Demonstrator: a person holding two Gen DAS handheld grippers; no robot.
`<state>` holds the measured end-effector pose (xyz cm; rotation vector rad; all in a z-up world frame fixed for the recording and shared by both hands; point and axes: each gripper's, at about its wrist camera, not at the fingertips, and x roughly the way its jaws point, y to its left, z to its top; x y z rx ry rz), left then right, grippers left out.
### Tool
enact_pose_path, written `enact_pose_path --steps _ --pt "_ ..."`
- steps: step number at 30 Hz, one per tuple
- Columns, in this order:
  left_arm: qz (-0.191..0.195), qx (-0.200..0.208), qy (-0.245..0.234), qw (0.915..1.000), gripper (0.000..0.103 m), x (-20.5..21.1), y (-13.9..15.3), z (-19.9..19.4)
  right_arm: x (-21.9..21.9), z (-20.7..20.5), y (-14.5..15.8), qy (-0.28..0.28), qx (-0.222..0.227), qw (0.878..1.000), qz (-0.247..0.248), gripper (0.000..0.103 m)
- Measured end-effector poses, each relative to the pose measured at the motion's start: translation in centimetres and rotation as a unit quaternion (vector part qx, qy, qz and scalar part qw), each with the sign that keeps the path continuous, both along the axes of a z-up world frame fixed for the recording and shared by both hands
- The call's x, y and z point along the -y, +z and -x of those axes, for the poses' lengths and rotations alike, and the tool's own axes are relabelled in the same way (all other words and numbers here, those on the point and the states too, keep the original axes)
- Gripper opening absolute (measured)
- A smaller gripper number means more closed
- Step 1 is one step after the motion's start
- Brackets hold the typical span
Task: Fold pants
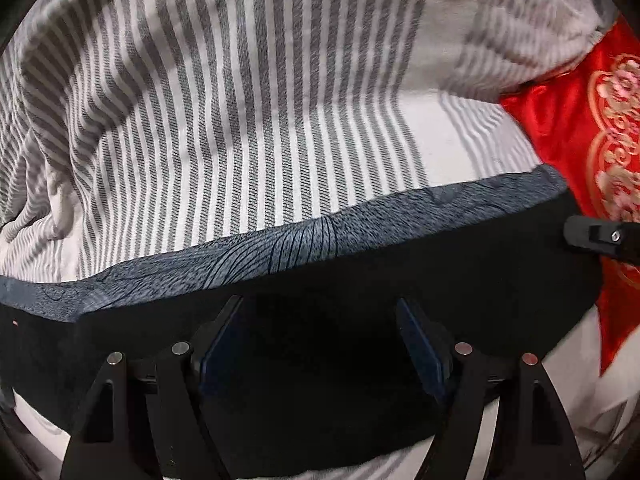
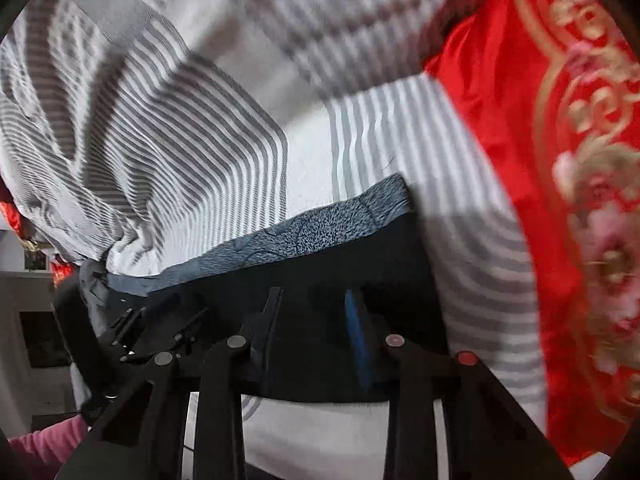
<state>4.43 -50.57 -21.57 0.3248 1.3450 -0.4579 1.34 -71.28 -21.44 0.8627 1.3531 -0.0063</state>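
Note:
The black pants [image 1: 360,264] lie folded on a striped bed, with a blue-grey patterned inner band [image 1: 280,240] along their far edge. My left gripper [image 1: 320,308] is open, its fingers spread wide just above the black fabric and holding nothing. In the right wrist view the pants [image 2: 340,256] show the same patterned band [image 2: 304,228]. My right gripper [image 2: 314,298] is open over the pants near their right end. The right gripper's tip shows at the right edge of the left wrist view [image 1: 600,236].
A grey-and-white striped sheet [image 1: 240,100] covers the bed and bunches up at the far side. A red embroidered cloth [image 1: 580,152] lies to the right, also in the right wrist view [image 2: 540,160]. The left tool and a pink sleeve [image 2: 44,444] sit at lower left.

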Motion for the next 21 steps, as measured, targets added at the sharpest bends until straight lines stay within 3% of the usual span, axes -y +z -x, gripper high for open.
enact_pose_path --steps 3,5,7,11,14,17,18,20,21 --pt "-0.019 -0.004 -0.007 0.9998 0.079 0.6 -2.3 -0.1 -0.6 -0.6 -3.3 0.031 -0.043 0.997 0.052 0.028" --pt "-0.021 0.012 -0.012 0.9996 0.082 0.9 -2.5 0.2 0.1 -0.1 -3.9 0.018 -0.031 0.999 0.041 0.012" --pt "-0.022 0.007 -0.015 0.9996 0.082 0.9 -2.1 0.3 0.8 0.5 -3.9 0.01 -0.034 0.999 0.033 0.005" --pt "-0.021 0.028 0.0 0.9994 0.082 -2.0 0.4 0.6 0.7 0.9 -3.5 0.025 -0.031 0.998 0.045 0.005" --pt "-0.04 0.039 0.044 0.9975 0.082 -7.1 1.6 0.0 0.2 0.9 -3.3 0.029 -0.034 0.997 0.067 0.006" --pt "-0.068 0.041 0.101 0.9917 0.082 -13.4 1.9 -1.3 -0.4 0.3 -2.7 0.021 -0.039 0.997 0.071 0.013" --pt "-0.076 0.042 0.112 0.9899 0.082 -15.0 1.8 -1.8 -0.6 0.3 -2.4 0.02 -0.04 0.996 0.071 0.02" --pt "-0.095 0.045 0.12 0.9872 0.082 -17.4 1.3 -2.8 -1.3 0.4 -1.4 0.017 -0.037 0.997 0.071 0.045" --pt "-0.099 0.047 0.119 0.9868 0.082 -18.2 1.0 -3.3 -2.1 0.5 -0.8 0.017 -0.032 0.997 0.073 0.048"
